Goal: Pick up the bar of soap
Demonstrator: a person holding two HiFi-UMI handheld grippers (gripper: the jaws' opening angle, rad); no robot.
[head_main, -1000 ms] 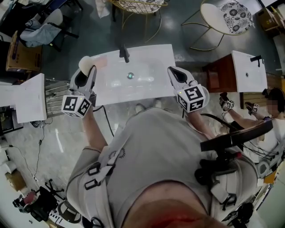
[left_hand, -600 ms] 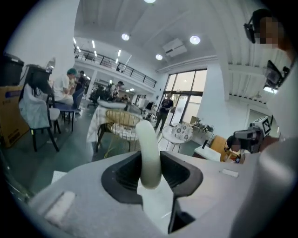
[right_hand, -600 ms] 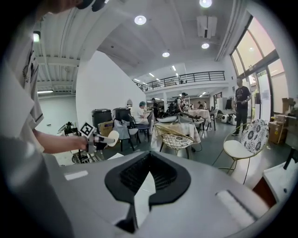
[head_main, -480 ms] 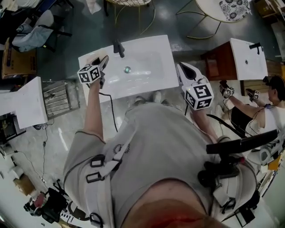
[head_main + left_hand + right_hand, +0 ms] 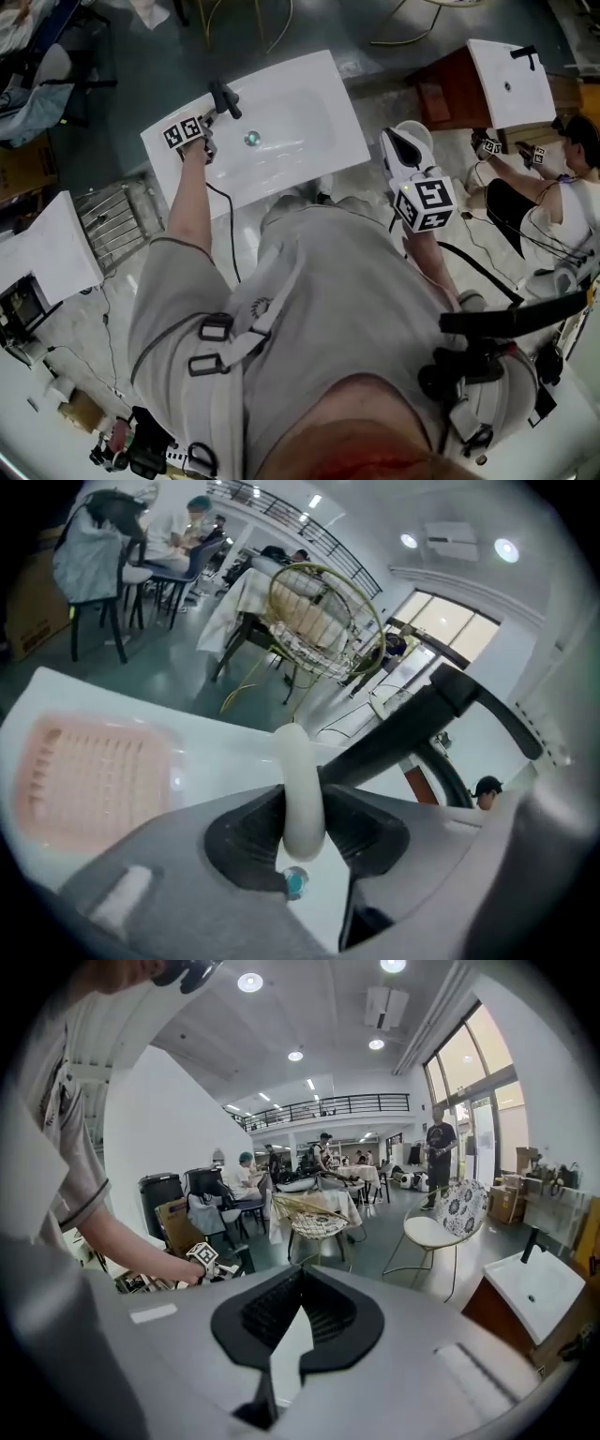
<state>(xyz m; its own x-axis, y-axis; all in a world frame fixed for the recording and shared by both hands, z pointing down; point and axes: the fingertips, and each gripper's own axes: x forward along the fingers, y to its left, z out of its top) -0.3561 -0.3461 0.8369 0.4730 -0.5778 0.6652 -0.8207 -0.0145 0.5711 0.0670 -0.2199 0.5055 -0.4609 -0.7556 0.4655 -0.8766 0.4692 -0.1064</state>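
A white bar of soap (image 5: 295,761) stands on edge between the pads of my left gripper (image 5: 305,817), which is shut on it. This gripper (image 5: 187,134) hangs low over the back left corner of the white sink (image 5: 309,141). A pink ribbed soap dish (image 5: 89,775) lies on the sink top just left of the held soap. The black faucet (image 5: 412,733) slants up on the right, and the drain (image 5: 294,883) shows below the jaws. My right gripper (image 5: 411,155) is off the sink's right edge, jaws shut with nothing between them.
A second white sink on a wooden cabinet (image 5: 511,80) stands at the back right, with a seated person (image 5: 567,155) beside it. A white panel (image 5: 47,253) and a metal rack (image 5: 117,220) stand to the left. Wire chairs (image 5: 319,611) are behind the sink.
My left gripper has come down with the soap, from raised beside the sink's left end to just over its back left corner by the faucet. The right gripper has drifted a little.
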